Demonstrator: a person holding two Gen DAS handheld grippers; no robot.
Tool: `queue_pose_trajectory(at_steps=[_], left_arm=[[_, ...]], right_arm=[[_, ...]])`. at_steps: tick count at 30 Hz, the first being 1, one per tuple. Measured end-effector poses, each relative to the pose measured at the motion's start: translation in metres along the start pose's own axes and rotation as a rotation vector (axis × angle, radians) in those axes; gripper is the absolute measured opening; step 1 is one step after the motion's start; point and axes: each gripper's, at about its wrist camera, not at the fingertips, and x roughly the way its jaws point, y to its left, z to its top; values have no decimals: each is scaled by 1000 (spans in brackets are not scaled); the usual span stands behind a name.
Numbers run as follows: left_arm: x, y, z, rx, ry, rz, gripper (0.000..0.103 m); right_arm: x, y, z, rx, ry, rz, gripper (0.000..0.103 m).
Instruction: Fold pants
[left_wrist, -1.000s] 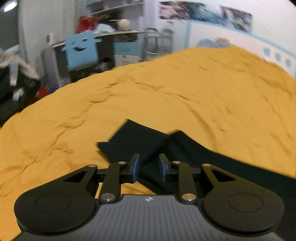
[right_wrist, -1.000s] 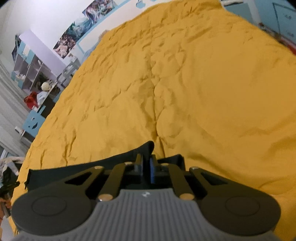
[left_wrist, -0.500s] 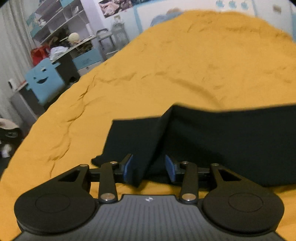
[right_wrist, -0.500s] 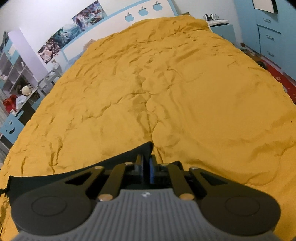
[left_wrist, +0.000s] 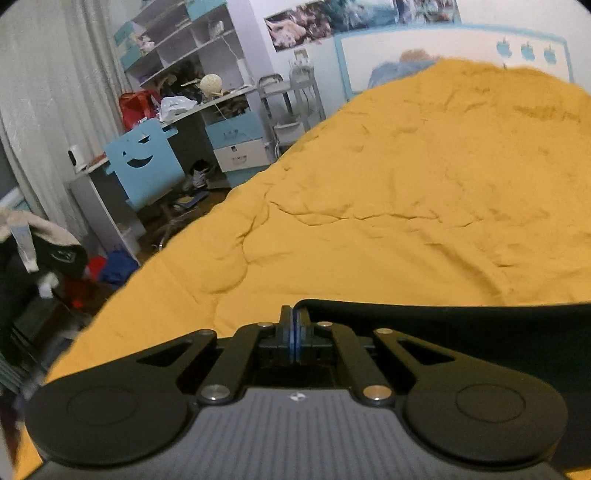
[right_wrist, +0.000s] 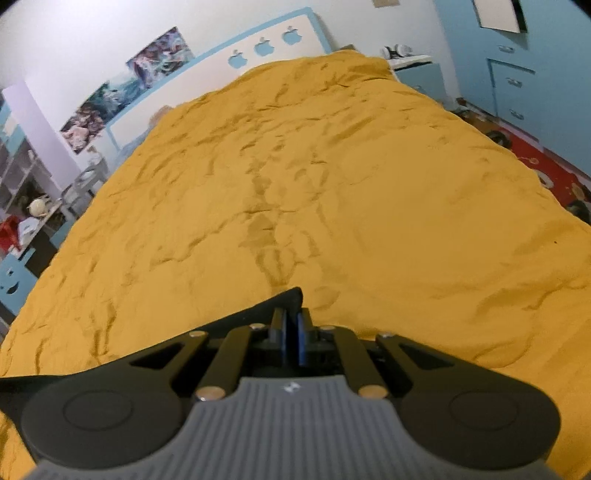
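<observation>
The black pants (left_wrist: 461, 325) are held up over the yellow bedspread (left_wrist: 406, 206). In the left wrist view my left gripper (left_wrist: 294, 325) is shut on an edge of the pants, and the cloth stretches away to the right. In the right wrist view my right gripper (right_wrist: 290, 325) is shut on another edge of the pants (right_wrist: 258, 310), and the cloth runs off to the left. Most of the pants are hidden below both grippers.
The yellow bedspread (right_wrist: 332, 184) fills both views. Left of the bed stand a cluttered desk with a blue smiley chair (left_wrist: 142, 166) and shelves (left_wrist: 184, 44). A blue dresser (right_wrist: 513, 85) and red rug (right_wrist: 546, 166) lie to the right.
My left gripper has shut on the pants edge; it was open around the cloth before. Both grippers have lifted, and the pants now hang stretched between them.
</observation>
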Motion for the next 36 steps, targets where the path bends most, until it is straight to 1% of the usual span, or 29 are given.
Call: queue_pose_trajectory(at_steps=[3, 7, 10, 12, 13, 14, 15, 16, 17, 18, 20, 22, 24, 25, 26, 27, 28, 30, 31, 33, 34, 36], left_arm=[[24, -13, 9, 63, 58, 39, 0], [55, -33, 4, 122, 122, 72, 0], [74, -42, -2, 137, 160, 94, 0], [82, -44, -5, 124, 163, 102, 1], [84, -45, -6, 114, 163, 107, 3], [84, -45, -7, 105, 154, 120, 13], [82, -44, -7, 95, 137, 126, 16], [80, -42, -7, 81, 114, 140, 18], [77, -39, -6, 68, 95, 155, 18], [73, -34, -5, 50, 75, 161, 18], [62, -17, -3, -23, 57, 131, 18], [52, -1, -2, -101, 57, 75, 18], [43, 15, -8, -175, 63, 43, 20], [38, 24, -14, -229, 71, 20, 22], [33, 31, -20, -281, 73, -6, 27], [29, 38, -28, -331, 74, -44, 30], [26, 44, -34, -369, 75, -73, 36], [21, 54, -47, -436, 63, -92, 37], [21, 57, -51, -446, 59, -93, 37], [27, 58, -51, -426, 67, -85, 37], [33, 56, -48, -412, 67, -93, 37], [46, 50, -42, -374, 62, -110, 43]], right_arm=[[12, -5, -3, 12, 5, -28, 0], [26, -14, -7, 45, 9, -43, 0], [36, -16, -11, 46, 22, -55, 0], [39, -17, -12, 47, 23, -56, 0], [40, -18, -13, 45, 24, -57, 0], [40, -18, -13, 42, 25, -63, 0], [40, -18, -13, 35, 23, -75, 3], [38, -17, -13, 20, 15, -97, 9], [36, -17, -13, 11, 8, -119, 14], [33, -18, -13, 7, 2, -131, 22], [25, -18, -15, 1, -8, -135, 22], [14, -17, -19, -10, -18, -136, 22], [3, -17, -24, -9, -25, -131, 22], [-3, -17, -28, -4, -29, -131, 22], [-10, -17, -31, 4, -32, -131, 23], [-16, -17, -36, 10, -35, -124, 23], [-23, -17, -40, 14, -38, -115, 24], [-36, -15, -48, 9, -41, -105, 25], [-41, -14, -52, 3, -42, -106, 25], [-47, -13, -57, -7, -37, -108, 25], [-49, -13, -58, -8, -35, -120, 25], [-50, -13, -58, 4, -37, -136, 25]])
